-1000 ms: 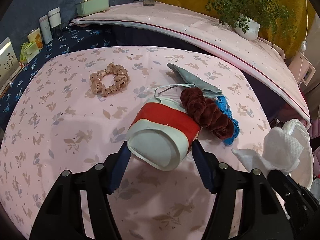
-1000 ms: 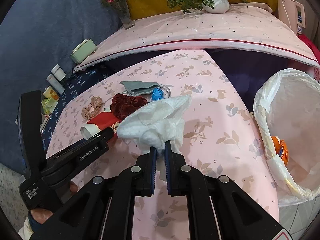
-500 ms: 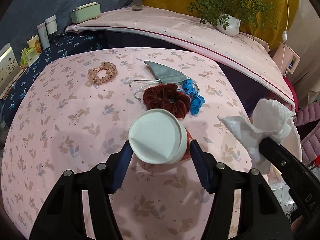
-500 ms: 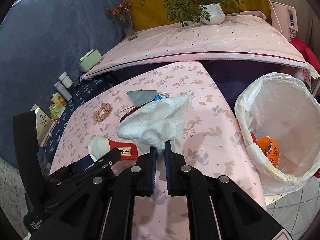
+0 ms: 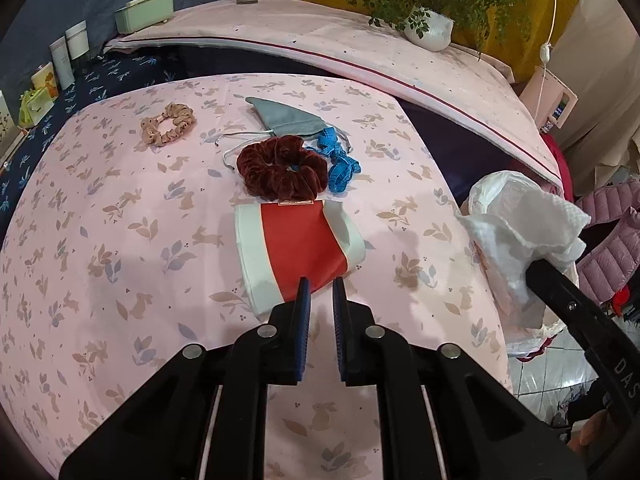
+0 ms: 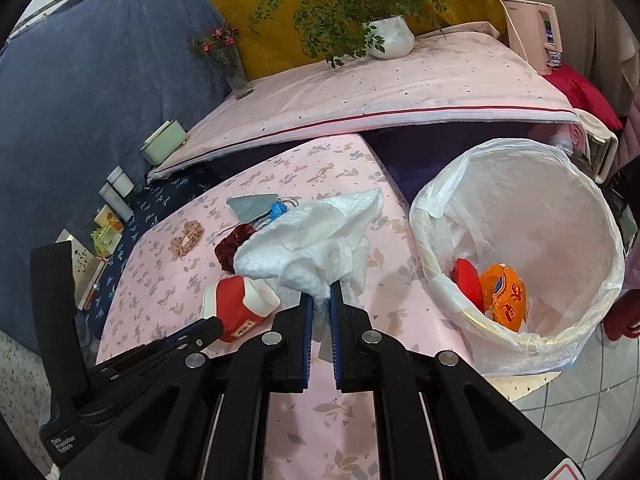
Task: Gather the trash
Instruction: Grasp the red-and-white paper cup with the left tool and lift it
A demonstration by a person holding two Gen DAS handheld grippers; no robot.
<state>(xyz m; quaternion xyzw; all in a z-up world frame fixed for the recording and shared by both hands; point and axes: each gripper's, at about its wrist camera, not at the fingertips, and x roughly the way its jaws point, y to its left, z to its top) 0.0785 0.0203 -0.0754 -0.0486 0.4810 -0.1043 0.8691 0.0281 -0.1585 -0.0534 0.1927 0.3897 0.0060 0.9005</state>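
left gripper (image 5: 319, 285) – jaws nearly closed, pinching the near edge of the flattened red-and-white cup (image 5: 298, 251) above the pink cloth (image 5: 120, 264) | right gripper (image 6: 319, 294) – clamped on crumpled white tissue (image 6: 316, 240), held beside the lined bin (image 6: 520, 344) | bin holds orange wrapper (image 6: 503, 298) | scrunchies (image 5: 280, 166) lie beyond the cup

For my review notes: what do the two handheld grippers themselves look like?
Both are matte black plastic. Left gripper and right gripper have flat blue finger pads, silver bolt heads and angular linkages. White lettering marks the left gripper's body in the right view. No cables or sleeves show.
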